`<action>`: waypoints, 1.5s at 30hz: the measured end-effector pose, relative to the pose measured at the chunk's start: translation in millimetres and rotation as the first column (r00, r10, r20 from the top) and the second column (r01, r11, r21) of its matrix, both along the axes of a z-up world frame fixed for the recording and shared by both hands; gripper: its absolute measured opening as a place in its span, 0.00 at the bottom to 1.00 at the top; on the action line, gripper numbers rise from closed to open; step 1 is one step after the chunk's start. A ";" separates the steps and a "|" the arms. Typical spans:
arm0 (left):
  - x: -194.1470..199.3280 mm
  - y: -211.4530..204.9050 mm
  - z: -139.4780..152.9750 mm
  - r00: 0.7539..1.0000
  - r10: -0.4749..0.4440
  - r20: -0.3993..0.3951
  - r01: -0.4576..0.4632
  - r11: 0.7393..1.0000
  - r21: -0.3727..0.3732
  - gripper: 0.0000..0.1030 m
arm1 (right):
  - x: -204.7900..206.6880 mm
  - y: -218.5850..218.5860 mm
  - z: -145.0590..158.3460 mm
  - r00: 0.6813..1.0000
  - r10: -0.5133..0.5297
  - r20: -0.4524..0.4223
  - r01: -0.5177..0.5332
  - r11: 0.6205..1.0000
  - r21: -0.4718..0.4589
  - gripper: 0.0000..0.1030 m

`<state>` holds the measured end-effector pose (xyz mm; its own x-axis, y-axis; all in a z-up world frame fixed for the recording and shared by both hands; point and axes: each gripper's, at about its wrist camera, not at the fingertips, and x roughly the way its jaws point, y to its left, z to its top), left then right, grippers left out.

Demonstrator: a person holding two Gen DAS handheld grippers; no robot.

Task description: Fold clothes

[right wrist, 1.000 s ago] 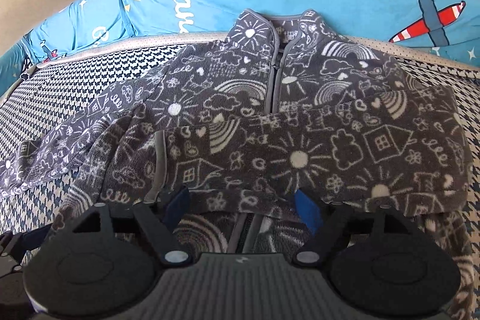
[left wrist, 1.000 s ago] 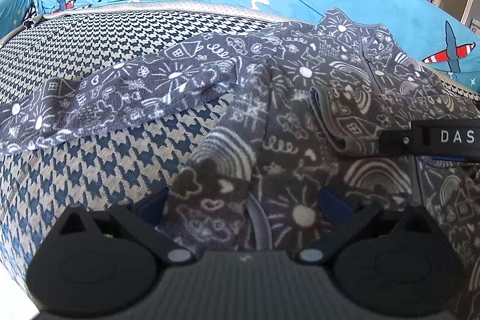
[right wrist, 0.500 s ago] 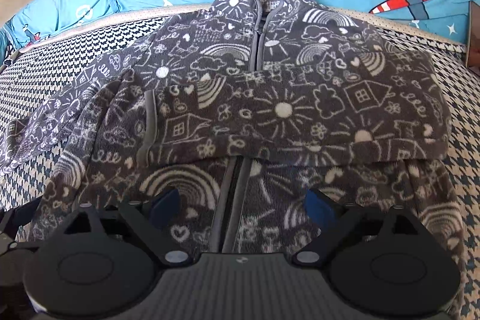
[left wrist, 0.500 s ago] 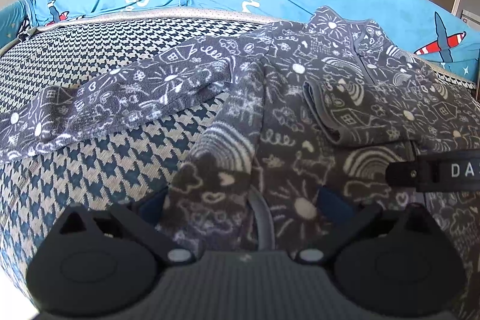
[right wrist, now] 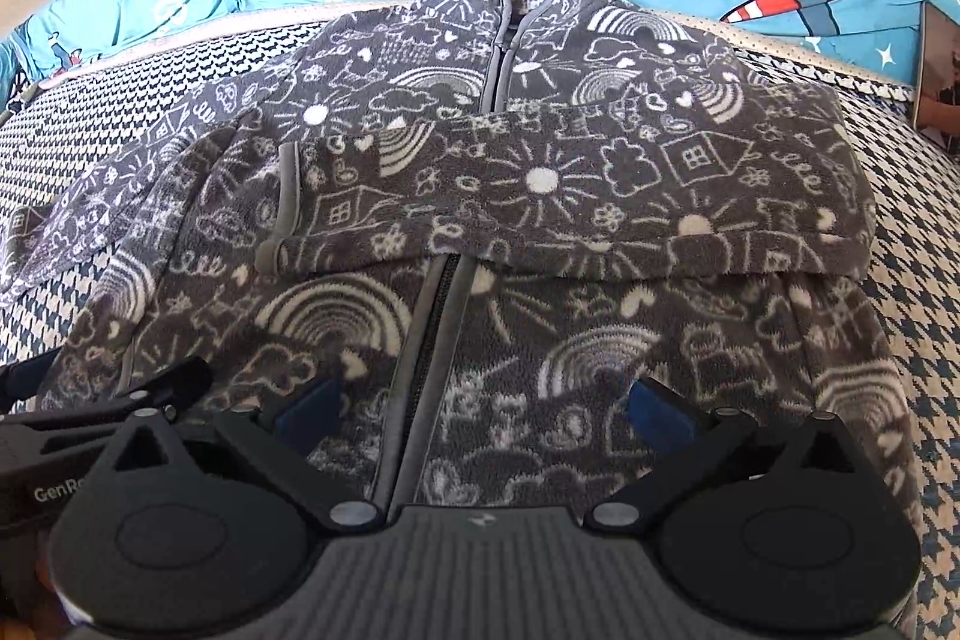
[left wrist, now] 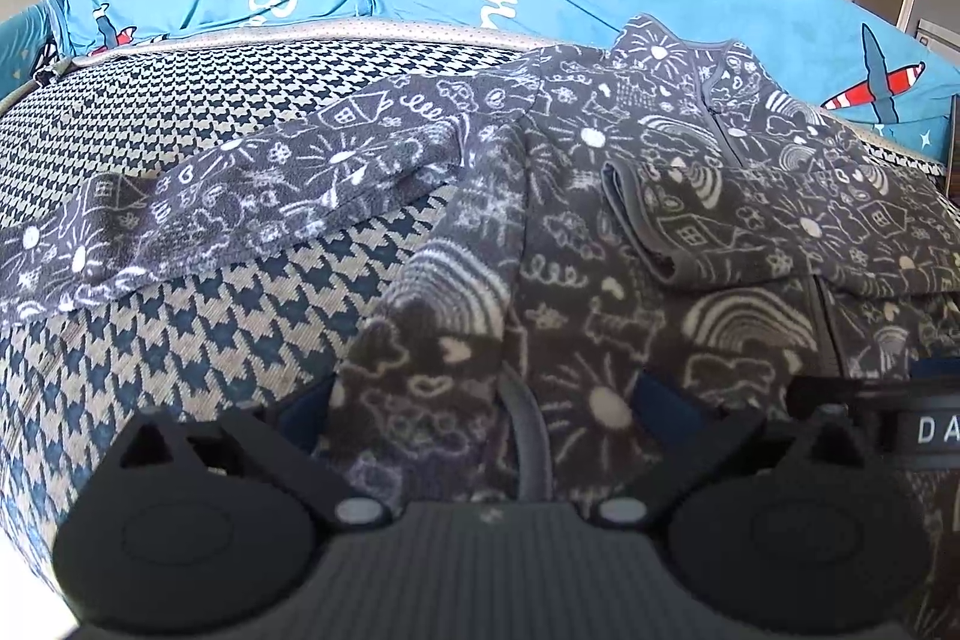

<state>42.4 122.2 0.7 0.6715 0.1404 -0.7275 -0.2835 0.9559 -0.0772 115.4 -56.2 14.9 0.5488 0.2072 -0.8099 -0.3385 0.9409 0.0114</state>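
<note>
Hanging low over the bottom hem of the soft grey fleece jacket with white doodles (right wrist: 540,316), the right gripper (right wrist: 480,400) and the left gripper (left wrist: 480,400) both have their blue fingers spread wide, holding nothing. A second ago the right one sat further up, by the sleeve; now it has backed off. That sleeve (right wrist: 570,196) lies folded across the chest, while the other sleeve (left wrist: 240,196) stretches out on the checked cushion (left wrist: 180,340), so it probably gets folded next.
</note>
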 end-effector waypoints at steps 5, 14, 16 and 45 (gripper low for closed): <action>-8.9 8.3 3.3 1.000 0.015 0.001 -0.015 1.000 0.012 1.00 | -14.0 -3.0 9.3 0.998 0.059 -0.022 -0.059 0.998 -0.009 1.00; -28.4 74.0 7.4 0.964 0.267 -0.011 -0.267 0.962 -0.066 1.00 | -17.2 -26.0 27.0 0.994 0.092 -0.050 -0.087 0.991 0.105 1.00; -32.6 87.0 9.8 0.958 0.287 0.005 -0.286 0.954 -0.089 1.00 | -11.5 -30.9 25.6 0.995 0.058 -0.075 -0.047 0.990 0.133 1.00; -66.7 274.5 17.4 0.826 0.561 -0.057 -0.537 0.752 -0.382 0.83 | -3.7 -6.9 4.5 0.992 0.082 -0.101 -0.077 0.996 0.044 1.00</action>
<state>-24.3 396.7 18.1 0.6039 0.2304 -0.7630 -0.7345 0.5326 -0.4205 111.7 -63.1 19.3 0.4435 0.2800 -0.8514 -0.4073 0.9092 0.0868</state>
